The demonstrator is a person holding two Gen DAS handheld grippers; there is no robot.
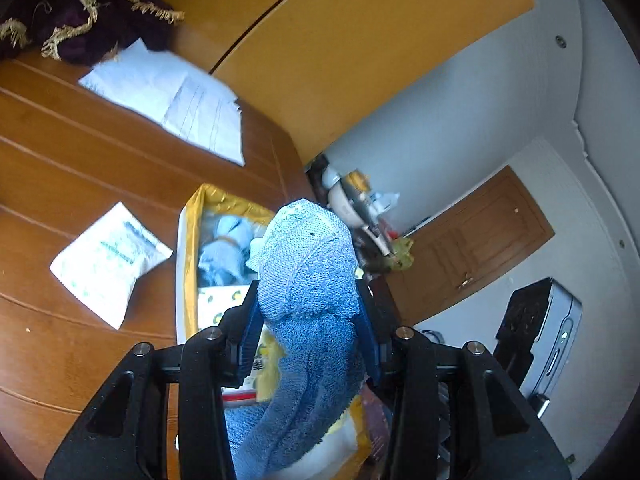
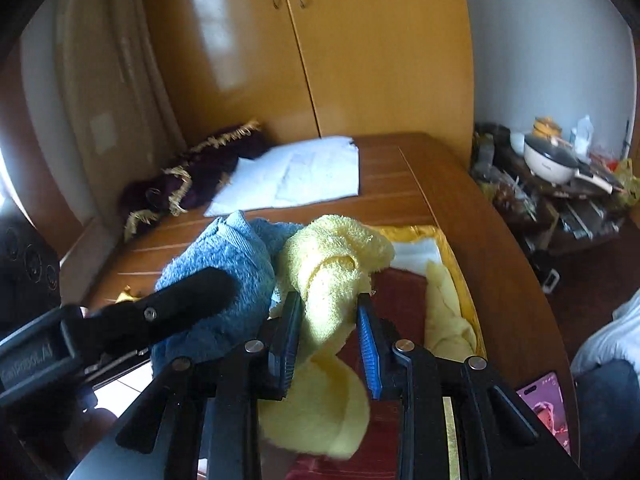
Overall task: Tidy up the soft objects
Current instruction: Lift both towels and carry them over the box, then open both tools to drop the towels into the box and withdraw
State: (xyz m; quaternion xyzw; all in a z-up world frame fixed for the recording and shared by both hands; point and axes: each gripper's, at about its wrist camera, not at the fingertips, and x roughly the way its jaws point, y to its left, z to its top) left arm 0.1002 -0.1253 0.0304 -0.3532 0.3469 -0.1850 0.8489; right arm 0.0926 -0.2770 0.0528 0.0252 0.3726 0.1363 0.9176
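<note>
We see the left gripper [image 1: 308, 312] clamped on a blue towel [image 1: 308, 280], held above a yellow-lined box [image 1: 192, 216] on the surface [image 1: 80, 160]. The box holds light blue cloths [image 1: 224, 248]. Our right gripper [image 2: 328, 312] pinches a yellow towel [image 2: 332, 264] over a gold-edged tray [image 2: 452, 256]; another yellow cloth [image 2: 444, 312] lies in it. White paper [image 1: 168, 96] lies farther back.
</note>
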